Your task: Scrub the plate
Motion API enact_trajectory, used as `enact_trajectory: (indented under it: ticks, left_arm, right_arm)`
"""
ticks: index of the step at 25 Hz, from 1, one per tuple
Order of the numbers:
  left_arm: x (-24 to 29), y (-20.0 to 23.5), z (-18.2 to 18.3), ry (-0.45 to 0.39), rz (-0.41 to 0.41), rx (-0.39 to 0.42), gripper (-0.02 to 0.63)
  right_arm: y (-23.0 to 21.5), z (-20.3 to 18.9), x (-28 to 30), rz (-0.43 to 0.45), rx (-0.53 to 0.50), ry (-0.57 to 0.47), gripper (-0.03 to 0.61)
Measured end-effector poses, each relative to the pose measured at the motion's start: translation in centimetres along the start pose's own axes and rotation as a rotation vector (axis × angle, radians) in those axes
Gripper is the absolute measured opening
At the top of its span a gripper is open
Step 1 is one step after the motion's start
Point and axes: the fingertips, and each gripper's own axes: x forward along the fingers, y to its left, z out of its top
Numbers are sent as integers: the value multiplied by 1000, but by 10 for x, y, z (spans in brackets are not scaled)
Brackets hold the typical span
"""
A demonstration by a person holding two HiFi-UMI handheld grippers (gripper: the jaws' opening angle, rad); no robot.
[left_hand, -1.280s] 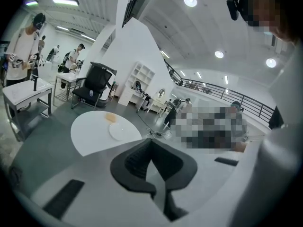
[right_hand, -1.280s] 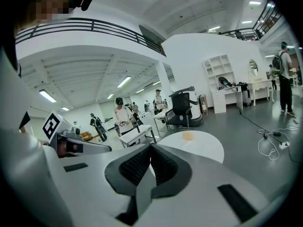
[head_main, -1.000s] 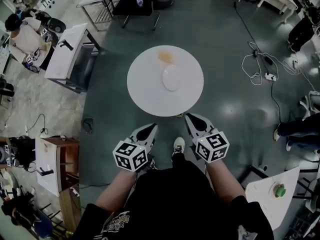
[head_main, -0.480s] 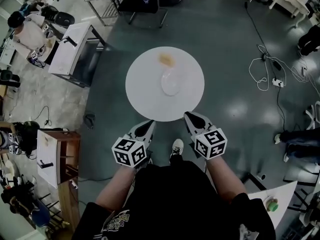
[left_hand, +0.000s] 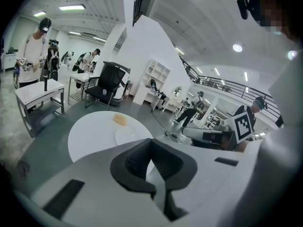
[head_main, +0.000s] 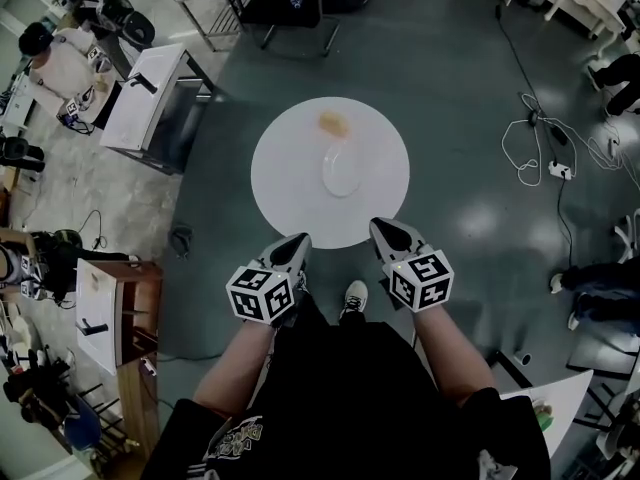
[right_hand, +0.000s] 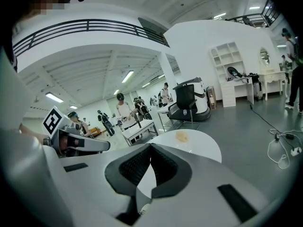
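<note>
A white plate (head_main: 341, 170) lies near the middle of a round white table (head_main: 285, 193). Behind it sits a yellowish sponge (head_main: 333, 122). In the left gripper view the plate (left_hand: 131, 135) and sponge (left_hand: 120, 120) lie beyond the jaws. My left gripper (head_main: 296, 245) hangs shut and empty at the table's near edge. My right gripper (head_main: 385, 232) is shut and empty too, just over the near rim. In the right gripper view the sponge (right_hand: 181, 136) shows on the table (right_hand: 203, 145) past the jaws.
An office chair (head_main: 288, 3) stands behind the table. White desks (head_main: 150, 93) and people are at the far left. Cables and a power strip (head_main: 548, 163) lie on the floor at right. A wooden cabinet (head_main: 105, 313) stands at near left. The person's shoe (head_main: 355, 298) is under the table's near edge.
The table has drawn closer in the head view. Both grippers have come forward to its near edge, still shut.
</note>
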Motion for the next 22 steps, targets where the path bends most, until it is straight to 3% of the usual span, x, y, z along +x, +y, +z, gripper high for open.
enact_trajectory:
  ticks: [8,17,22]
  left_arm:
    - [24,43,6,77,-40,18,6]
    - [73,88,4,209,-88,58,6]
    - [104,104,2,243,-102,54,6]
  right_arm:
    - [-10,0,32,-93,24,10,21]
    - [-33,-26,71,-218,94,77,21]
    - [-58,-49,93,-278,115,132,21]
